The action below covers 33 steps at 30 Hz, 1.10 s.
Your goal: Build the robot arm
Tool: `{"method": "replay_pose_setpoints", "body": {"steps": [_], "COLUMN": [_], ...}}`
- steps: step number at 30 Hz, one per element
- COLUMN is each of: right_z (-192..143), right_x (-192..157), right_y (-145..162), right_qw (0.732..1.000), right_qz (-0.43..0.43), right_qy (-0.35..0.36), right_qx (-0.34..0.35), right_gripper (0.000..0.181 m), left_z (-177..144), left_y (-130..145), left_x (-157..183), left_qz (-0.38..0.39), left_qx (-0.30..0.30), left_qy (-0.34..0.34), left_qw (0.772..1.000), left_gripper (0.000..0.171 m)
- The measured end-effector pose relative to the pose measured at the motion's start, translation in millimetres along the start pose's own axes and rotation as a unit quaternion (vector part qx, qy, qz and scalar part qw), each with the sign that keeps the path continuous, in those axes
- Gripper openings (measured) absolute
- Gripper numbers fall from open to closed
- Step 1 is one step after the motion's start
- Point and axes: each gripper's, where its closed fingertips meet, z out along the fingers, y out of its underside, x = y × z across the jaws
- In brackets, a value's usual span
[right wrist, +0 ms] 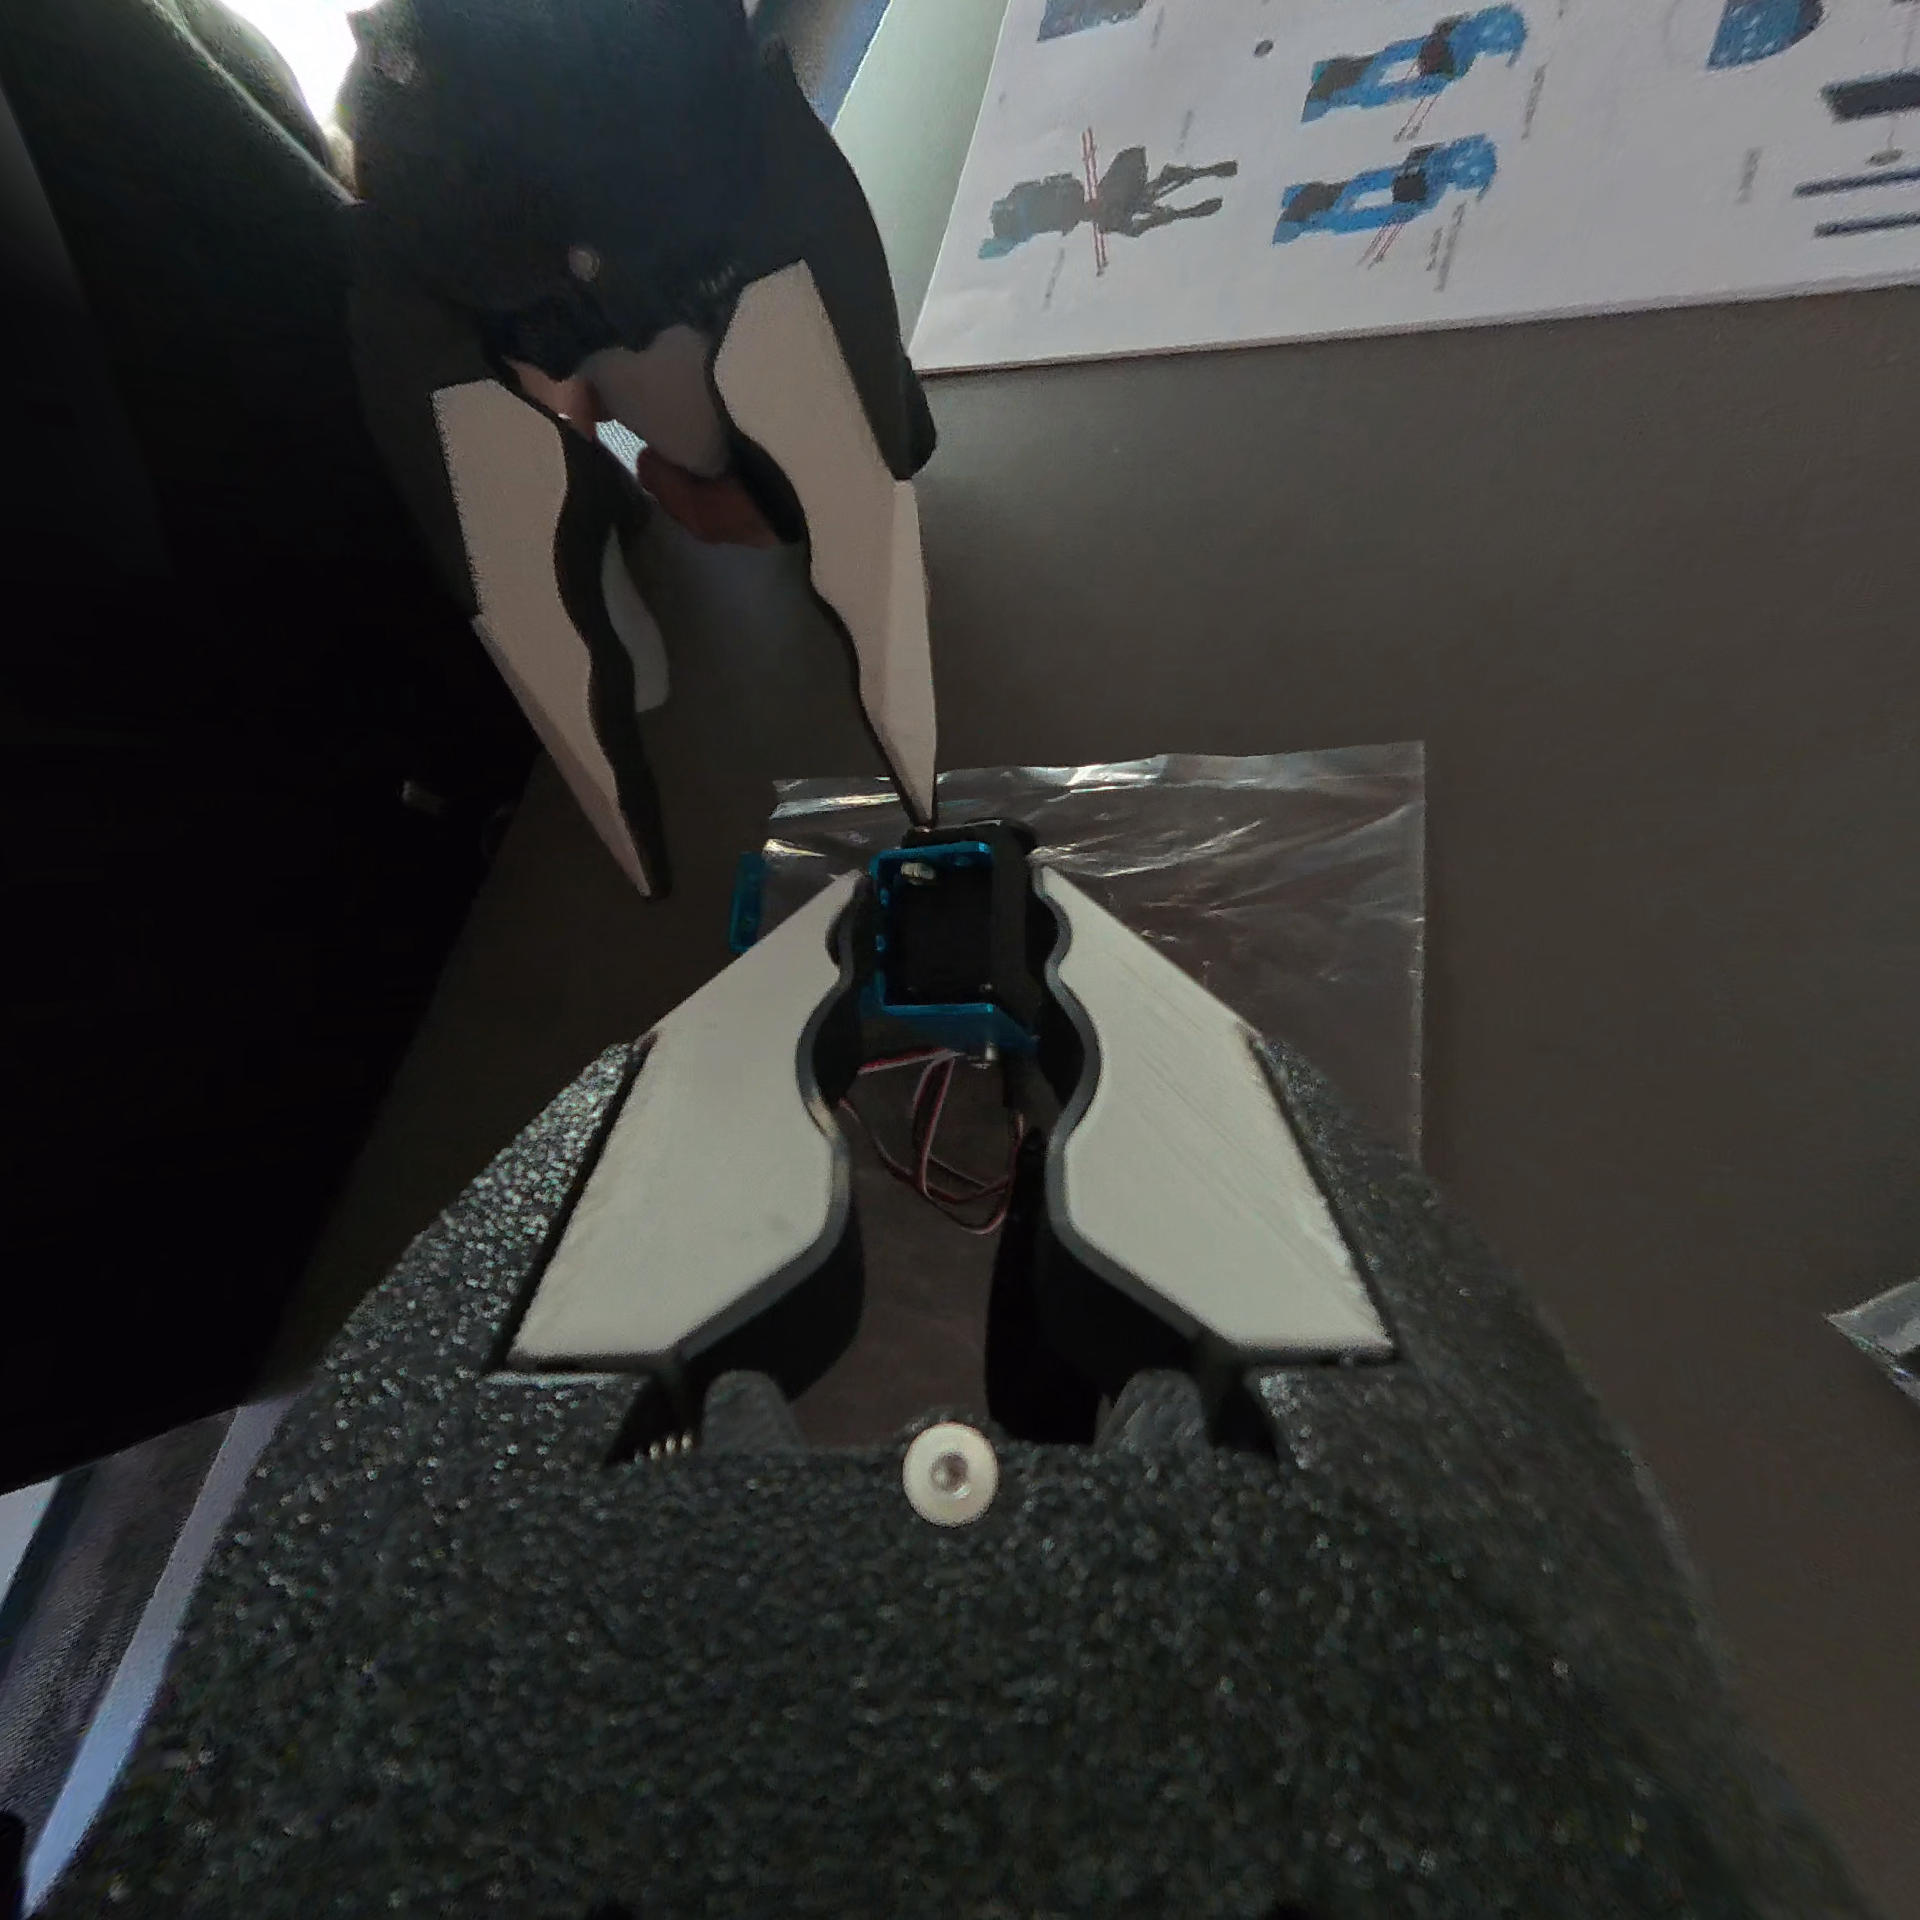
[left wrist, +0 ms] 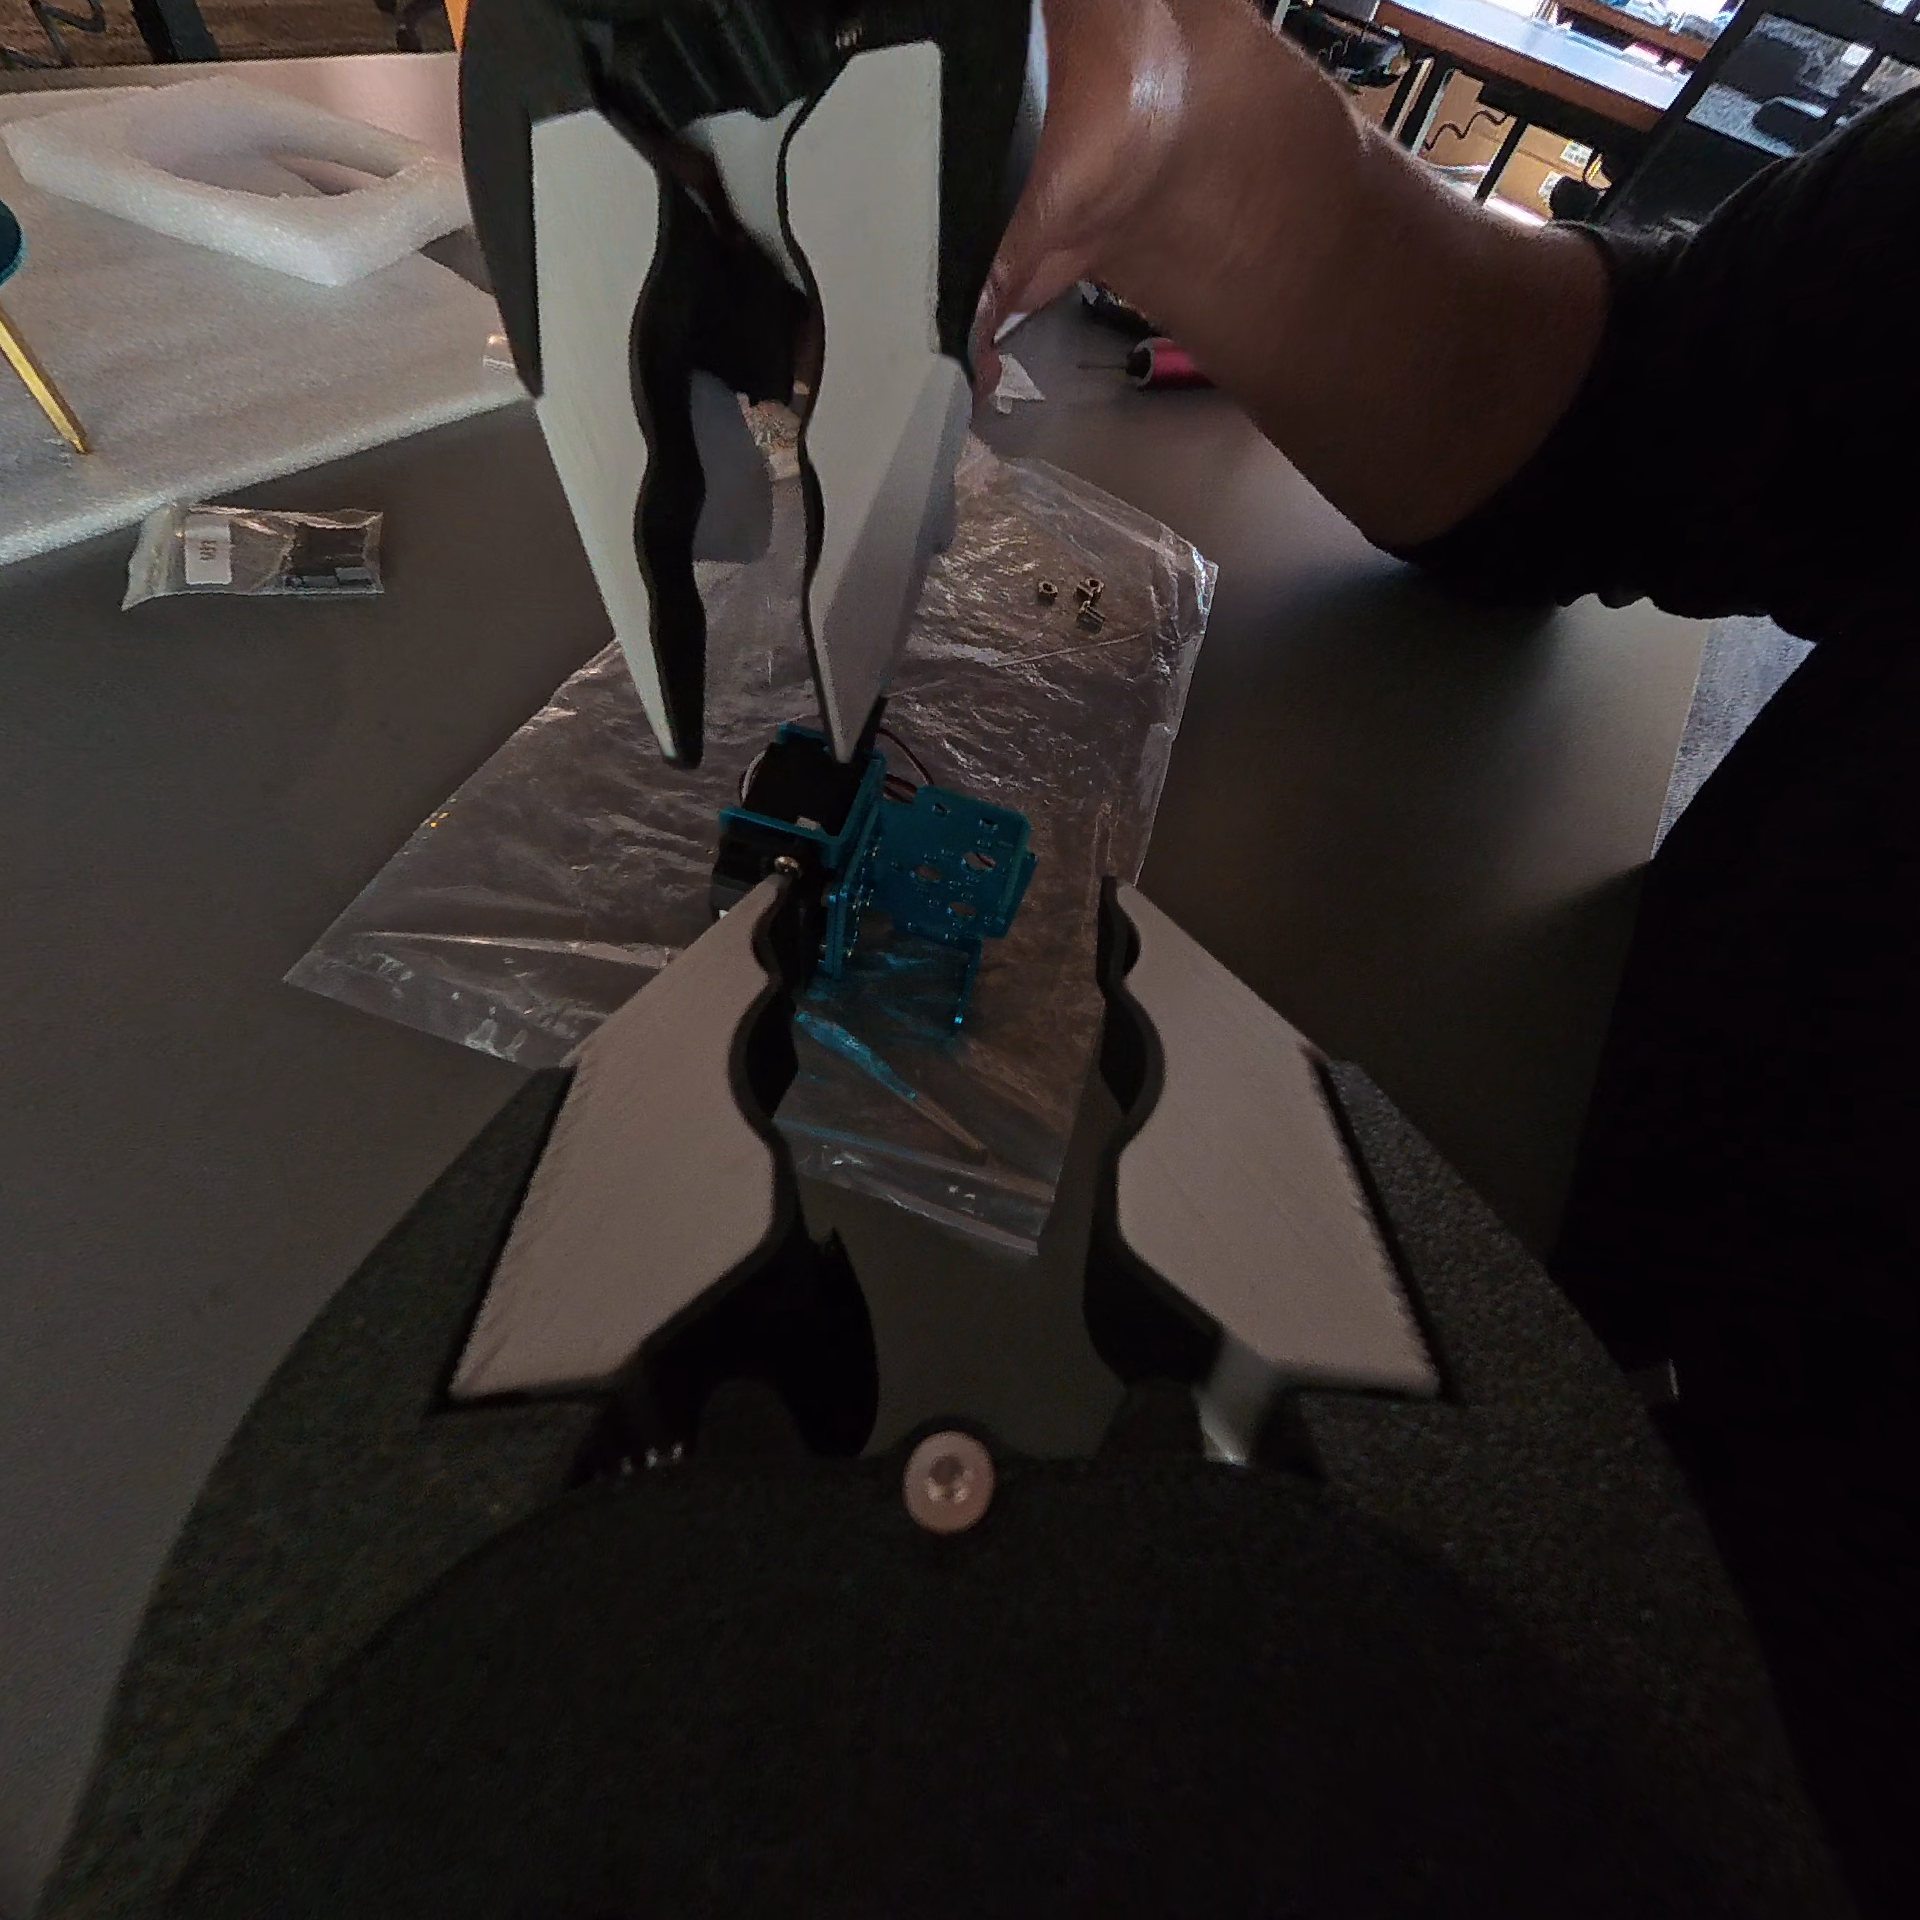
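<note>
Only the left wrist view shows the white foam tray (left wrist: 223,182) at upper left, a small parts bag (left wrist: 255,556) at mid-left holding dark pieces, and brass nuts (left wrist: 1081,597) loose on the clear plastic bag (left wrist: 540,862). Only the right wrist view shows the instruction sheet (right wrist: 1455,166) at upper right. At frame centre, the right gripper (right wrist: 948,881) is clamped on the blue bracket with black servo (right wrist: 940,951), above the plastic bag. The left gripper (left wrist: 940,883) is spread apart, one fingertip (left wrist: 764,894) touching the bracket.
</note>
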Motion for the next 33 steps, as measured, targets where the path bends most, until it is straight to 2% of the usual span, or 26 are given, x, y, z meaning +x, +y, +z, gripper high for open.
{"method": "replay_pose_setpoints", "body": {"steps": [14,27,30,33], "right_z": [9.3,9.3,8.5,9.1], "right_x": [-1.5,-1.7,-5.2,-3.1], "right_y": [1.2,1.2,1.1,2.2], "right_qw": [0.998,0.998,0.997,0.998], "right_qz": [0.030,0.040,0.042,0.029], "right_qy": [-0.044,-0.050,-0.063,-0.047], "right_qx": [0.016,0.020,0.023,0.017], "right_gripper": [0.018,0.015,0.022,0.017], "left_z": [5.3,5.7,5.6,5.9], "left_y": [-1.0,-0.7,-0.6,-0.5], "left_x": [-10.3,-9.8,-9.7,-9.1], "left_qz": [0.031,0.034,0.035,0.038], "left_qx": [0.001,0.001,0.001,0.000], "left_qy": [-0.069,-0.076,-0.074,-0.073], "left_qw": [0.997,0.997,0.997,0.997], "left_gripper": [0.047,0.047,0.047,0.047]}}
